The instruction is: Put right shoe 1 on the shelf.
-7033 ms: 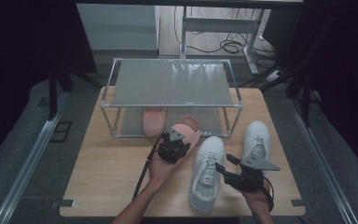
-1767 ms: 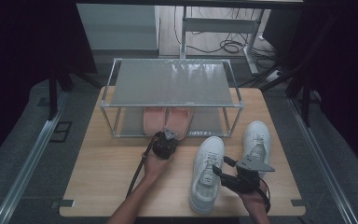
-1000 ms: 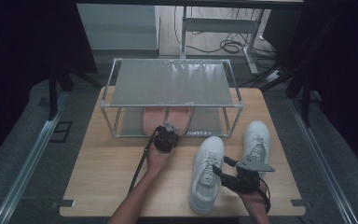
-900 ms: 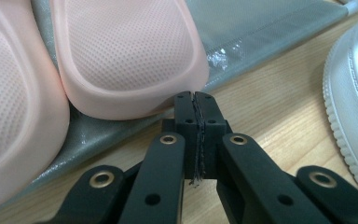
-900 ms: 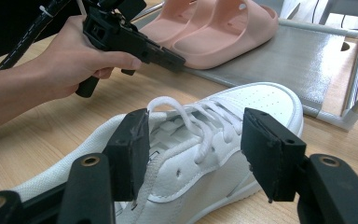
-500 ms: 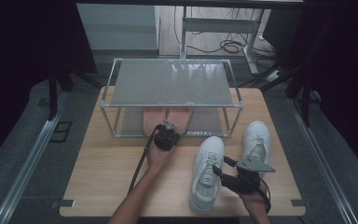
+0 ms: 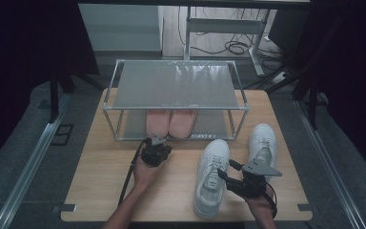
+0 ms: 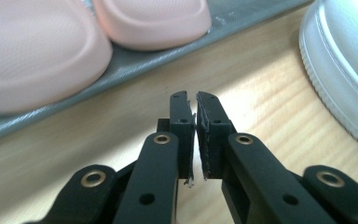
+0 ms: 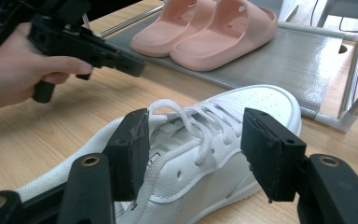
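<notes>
Two pink slippers (image 7: 170, 121) lie side by side on the lower shelf of a metal rack (image 7: 176, 86). My left gripper (image 7: 157, 140) hovers over the table just in front of them. In the left gripper view its jaws (image 8: 196, 100) are a hairline apart with nothing between them; they have just been opening slightly. The slippers (image 8: 28, 51) show close ahead. My right gripper (image 7: 229, 172) is open beside a white sneaker (image 7: 212, 176). In the right gripper view its jaws (image 9: 193, 135) stand wide on either side of the laced sneaker (image 9: 242, 107), not touching it.
A second white sneaker (image 7: 263, 143) stands to the right of the first, near the rack's right leg. The rack's top shelf is bare. The wooden table (image 7: 105, 181) has free room at the left front. Cables lie on the floor beyond the table.
My left gripper has drawn back from the rack's lower shelf toward the person and a little left. Both slippers stay on the shelf. The right gripper has not moved.
</notes>
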Motion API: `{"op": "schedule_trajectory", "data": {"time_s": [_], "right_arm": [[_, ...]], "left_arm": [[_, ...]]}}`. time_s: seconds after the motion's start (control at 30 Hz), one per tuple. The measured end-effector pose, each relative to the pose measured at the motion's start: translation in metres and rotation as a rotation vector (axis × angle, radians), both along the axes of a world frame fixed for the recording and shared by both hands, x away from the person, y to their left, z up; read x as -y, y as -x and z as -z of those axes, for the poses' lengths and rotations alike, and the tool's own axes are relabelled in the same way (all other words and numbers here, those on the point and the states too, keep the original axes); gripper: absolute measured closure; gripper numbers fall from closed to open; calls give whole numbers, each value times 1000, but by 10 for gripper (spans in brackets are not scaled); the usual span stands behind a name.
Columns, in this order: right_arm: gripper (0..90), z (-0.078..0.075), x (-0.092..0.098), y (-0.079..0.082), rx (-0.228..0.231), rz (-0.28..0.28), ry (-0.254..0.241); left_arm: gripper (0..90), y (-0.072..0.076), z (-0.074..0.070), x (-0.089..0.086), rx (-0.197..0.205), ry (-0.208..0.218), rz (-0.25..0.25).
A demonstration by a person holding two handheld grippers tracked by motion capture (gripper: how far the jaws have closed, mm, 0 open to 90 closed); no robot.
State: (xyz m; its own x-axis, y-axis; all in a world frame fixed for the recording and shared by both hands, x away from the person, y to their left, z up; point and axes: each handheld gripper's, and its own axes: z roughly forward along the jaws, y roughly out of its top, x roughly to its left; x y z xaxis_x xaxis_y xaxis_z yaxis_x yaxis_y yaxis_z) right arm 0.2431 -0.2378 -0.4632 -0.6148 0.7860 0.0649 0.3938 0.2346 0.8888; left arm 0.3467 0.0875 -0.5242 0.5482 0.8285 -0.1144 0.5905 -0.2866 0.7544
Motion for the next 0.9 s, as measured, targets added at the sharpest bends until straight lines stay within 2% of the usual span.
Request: {"op": "schedule_trajectory", "data": {"time_s": [0.17, 0.37, 0.43, 0.5, 0.63, 0.9], "right_arm": [[422, 0, -1, 0, -1, -3, 2], [422, 2, 1, -1, -7, 2, 2], [422, 1, 1, -1, -4, 3, 0], [422, 1, 1, 0, -4, 3, 0], [422, 1, 1, 0, -5, 4, -1], [422, 2, 1, -1, -7, 6, -1]], "left_arm": [[826, 12, -4, -12, 5, 0, 11], [744, 24, -5, -18, -3, 0, 30], [720, 33, -7, -22, 9, 6, 33], [697, 35, -8, -23, 11, 2, 38], [653, 47, -11, -31, 3, 10, 54], [588, 60, -12, -45, -14, -1, 65]]}}
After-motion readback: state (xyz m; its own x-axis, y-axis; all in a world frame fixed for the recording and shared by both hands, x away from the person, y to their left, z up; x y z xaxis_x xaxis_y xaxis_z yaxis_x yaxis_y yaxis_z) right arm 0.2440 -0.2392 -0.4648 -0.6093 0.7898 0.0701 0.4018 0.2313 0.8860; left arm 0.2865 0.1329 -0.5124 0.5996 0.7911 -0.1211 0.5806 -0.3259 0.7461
